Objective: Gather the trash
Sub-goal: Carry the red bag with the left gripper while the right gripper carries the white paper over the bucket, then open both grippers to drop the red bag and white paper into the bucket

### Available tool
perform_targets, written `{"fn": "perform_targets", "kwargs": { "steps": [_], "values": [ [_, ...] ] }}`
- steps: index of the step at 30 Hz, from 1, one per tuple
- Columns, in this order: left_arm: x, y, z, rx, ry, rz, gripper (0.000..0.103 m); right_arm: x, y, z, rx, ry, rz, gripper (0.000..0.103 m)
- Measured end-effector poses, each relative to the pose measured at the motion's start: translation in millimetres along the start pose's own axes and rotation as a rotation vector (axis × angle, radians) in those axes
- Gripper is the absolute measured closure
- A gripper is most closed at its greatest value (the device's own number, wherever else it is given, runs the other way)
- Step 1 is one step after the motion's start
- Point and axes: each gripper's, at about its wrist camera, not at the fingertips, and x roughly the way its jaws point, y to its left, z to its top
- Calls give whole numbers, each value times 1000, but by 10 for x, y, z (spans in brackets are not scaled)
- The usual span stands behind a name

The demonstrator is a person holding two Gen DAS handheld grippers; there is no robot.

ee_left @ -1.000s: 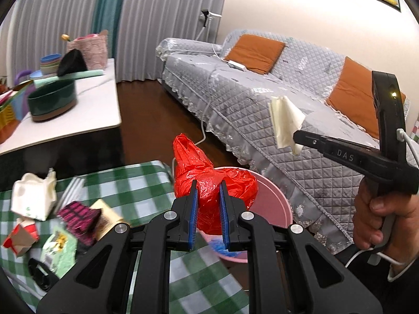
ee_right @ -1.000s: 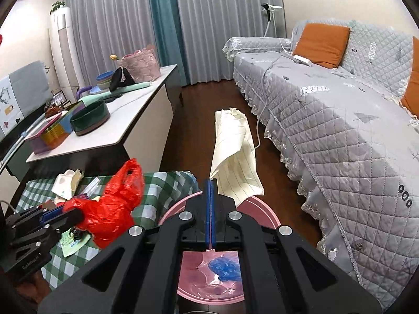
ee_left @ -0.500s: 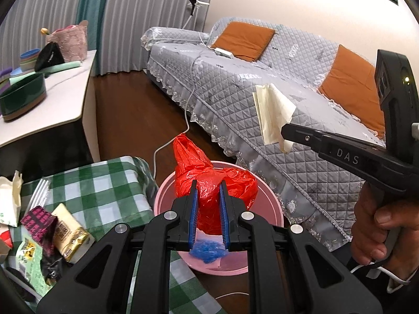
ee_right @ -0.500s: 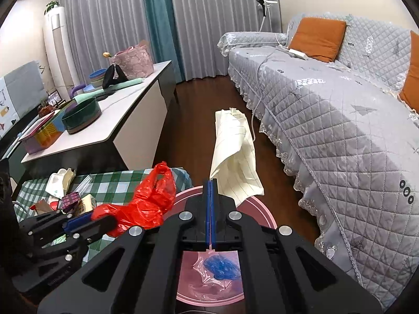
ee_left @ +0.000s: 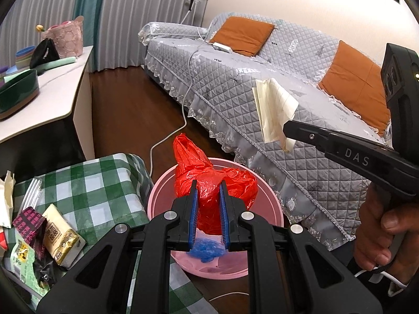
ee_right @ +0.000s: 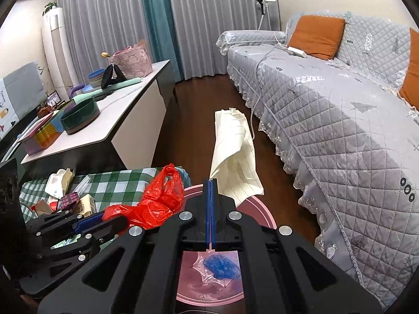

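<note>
Your left gripper (ee_left: pixel 207 187) has its blue pads clamped on a crumpled red plastic bag (ee_left: pixel 213 183), which bulges out on both sides of the pads and sticks up above them. Your right gripper (ee_right: pixel 210 181) is fully closed, pinching the lower corner of a cream lined sheet of paper (ee_right: pixel 234 154) that stands up from the fingertips.

Both pieces of trash hang over the pink bin (ee_left: pixel 162 196). The red bag sits above the bin's opening, towards its far rim; the paper is held higher, above the bin's far-right side. In the bottom of the bin lie a crumpled blue item (ee_right: pixel 222 265) and some clear film (ee_right: pixel 204 274).

Left of the bin, touching its rim, is the table with the green checked cloth (ee_left: pixel 97 188). On the cloth, away from the bin, more litter waits: a tan tissue pack (ee_left: pixel 61 238), a dark pink patterned wrapper (ee_left: pixel 27 219), a white carton (ee_right: pixel 59 181) and a green printed packet (ee_left: pixel 22 259).

Right of the bin runs the grey quilted sofa (ee_right: pixel 340 130) with orange cushions (ee_right: pixel 315 36). Beyond the bin, a white counter (ee_right: pixel 123 120) carries a dark green bowl (ee_right: pixel 80 115).
</note>
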Motion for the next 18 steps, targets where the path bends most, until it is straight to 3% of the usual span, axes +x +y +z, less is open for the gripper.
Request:
{"fn": "perform_targets", "kwargs": {
  "steps": [9, 11, 13, 15, 18],
  "values": [
    [28, -24, -15, 1, 3, -6, 88, 2, 1, 0, -1, 0, -5, 99],
    [66, -29, -21, -1, 20, 1, 82, 20, -10, -14, 0, 9, -14, 98],
    [105, -5, -33, -18, 40, 0, 69, 69, -24, -37, 2, 30, -18, 82],
    [98, 16, -53, -29, 41, 14, 66, 86, -24, -52, 5, 33, -35, 66],
    [46, 59, -102, -46, 45, 18, 66, 83, -27, -53, 14, 28, -36, 64]
  ]
}}
